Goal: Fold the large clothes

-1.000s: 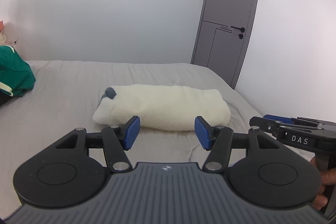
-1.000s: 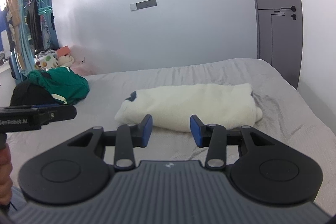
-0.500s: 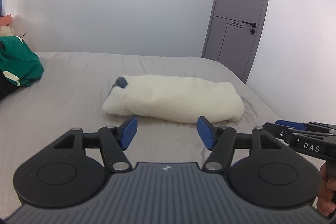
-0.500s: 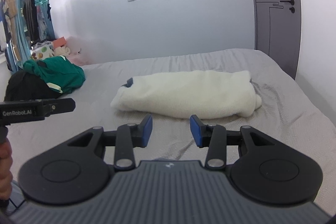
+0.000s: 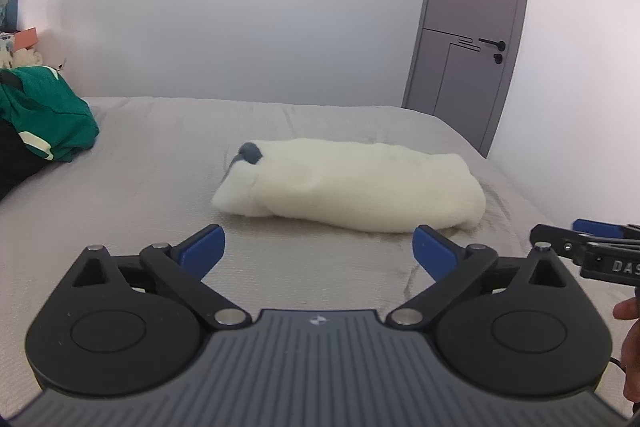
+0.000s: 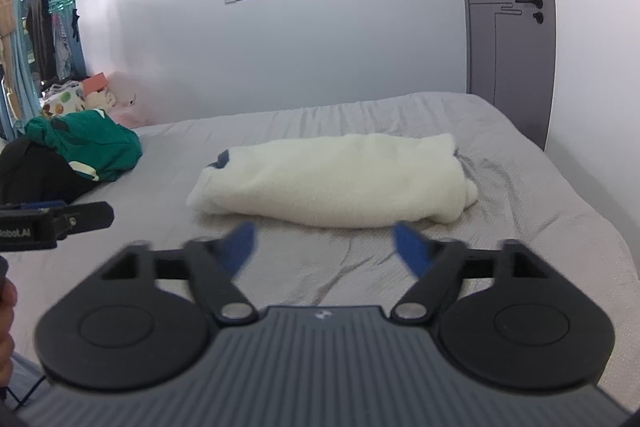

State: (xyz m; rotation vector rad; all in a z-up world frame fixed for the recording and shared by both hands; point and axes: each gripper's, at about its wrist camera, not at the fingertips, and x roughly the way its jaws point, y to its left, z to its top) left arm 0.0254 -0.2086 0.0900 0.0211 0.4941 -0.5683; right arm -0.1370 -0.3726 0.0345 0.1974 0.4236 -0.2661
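Although both tools hang clear of the cloth, the cream fleece garment [image 5: 352, 183] already lies folded into a long, thick bundle near the middle of the bed [image 5: 132, 183], with a small grey patch showing at its left end. Its edges look gathered in, with no sleeve or hem trailing out, so my reading is that the folding of this piece is done, or nearly so; one more fold across its length might still be wanted to make it compact, but nothing shows that for certain.

Just on the near side of the bundle, the left tool [image 5: 318, 247] has its blue pads spread wide with only bedsheet between them; its jaws have just been opening. Likewise near the bundle and short of touching it, the right tool [image 6: 324, 243] stands wide and empty, its jaws also having just been opening, and the blur on its pads fits that. Neither tool holds anything.

Well to the left of the bundle, at the bed's edge, sits a heap of green clothing [image 6: 92, 143] on top of something dark [image 6: 36, 179], crumpled and unfolded. I judge that this is the work left: the heap has yet to be spread and folded.
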